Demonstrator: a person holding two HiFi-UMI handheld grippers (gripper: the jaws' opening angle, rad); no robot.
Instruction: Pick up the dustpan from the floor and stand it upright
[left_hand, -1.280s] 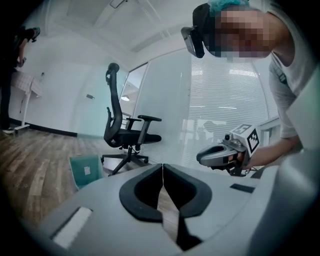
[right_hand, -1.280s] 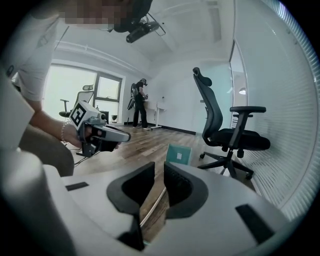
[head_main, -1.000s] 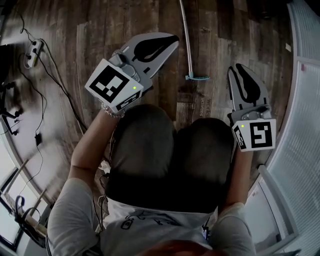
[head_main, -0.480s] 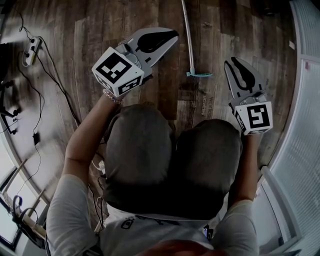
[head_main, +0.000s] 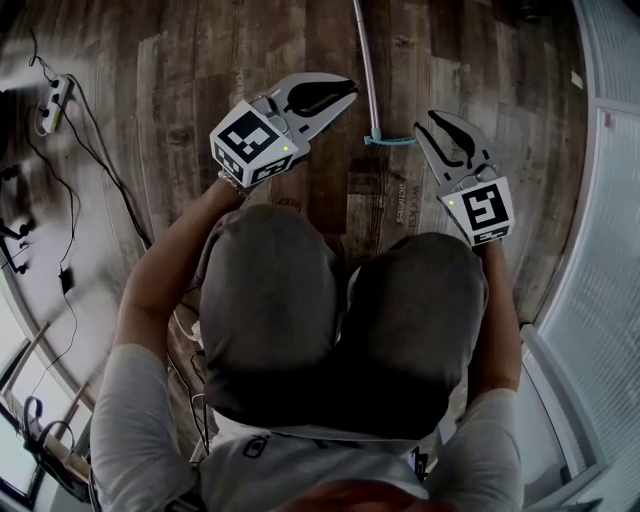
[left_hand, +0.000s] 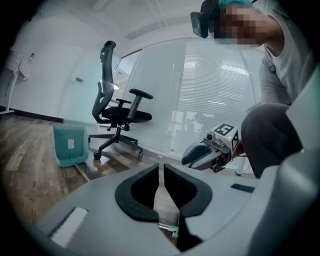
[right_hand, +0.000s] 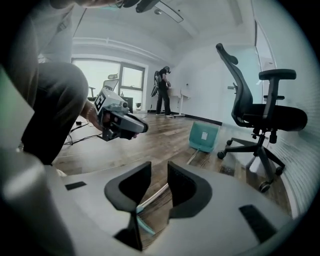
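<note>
The teal dustpan (left_hand: 70, 145) lies on the wooden floor, its pan (right_hand: 203, 136) far ahead of both grippers. Its long metal handle (head_main: 366, 70) runs toward me and ends in a teal clip (head_main: 388, 140). My left gripper (head_main: 348, 90) hovers just left of the handle, jaws shut with nothing in them (left_hand: 161, 167). To the right of the clip my right gripper (head_main: 437, 122) is open; its jaws have just been opening. Through their gap (right_hand: 159, 170) the handle (right_hand: 152, 195) shows on the floor beyond, not between the pads.
A black office chair (left_hand: 117, 112) stands right of the pan, near the glass wall with blinds (head_main: 610, 200). A power strip with cables (head_main: 50, 105) lies at the far left. My bent knees (head_main: 340, 320) fill the foreground. A person (right_hand: 162, 90) stands far off.
Both grippers have dropped toward the floor and drawn in beside the handle's clip end. The right jaws have parted; the left jaws stay together.
</note>
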